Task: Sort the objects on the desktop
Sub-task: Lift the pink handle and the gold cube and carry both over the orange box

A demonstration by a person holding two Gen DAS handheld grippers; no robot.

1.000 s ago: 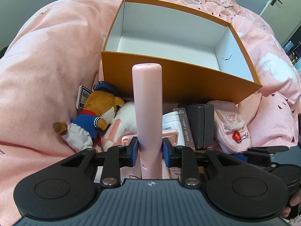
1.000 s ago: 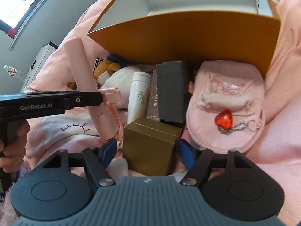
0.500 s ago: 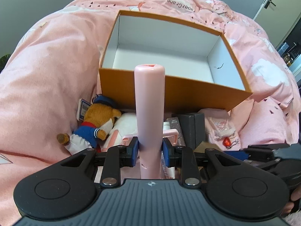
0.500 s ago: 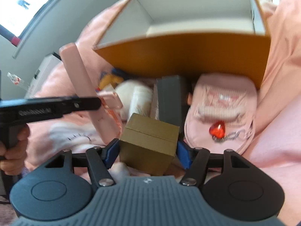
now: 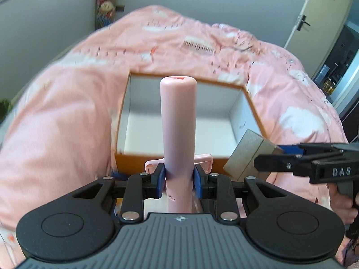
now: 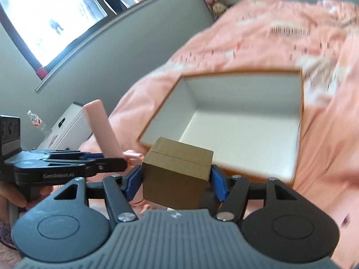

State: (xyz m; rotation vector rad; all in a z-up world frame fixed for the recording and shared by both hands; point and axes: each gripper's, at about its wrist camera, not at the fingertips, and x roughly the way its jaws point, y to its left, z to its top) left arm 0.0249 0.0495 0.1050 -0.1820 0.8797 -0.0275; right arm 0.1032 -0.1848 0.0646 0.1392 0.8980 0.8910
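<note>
gripping a smooth pink cylinder [image 5: 178, 134] and a matte gold cube [image 6: 177, 174].

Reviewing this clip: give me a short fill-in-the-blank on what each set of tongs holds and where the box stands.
1. The left tongs are shut on a tall ____ tube.
2. The right tongs grip a small ____ cardboard cube.
3. The orange box ahead of both has a ____ inside with nothing in it.
4. The box rests on a ____ duvet.

Missing words: pink; brown; white; pink
</note>
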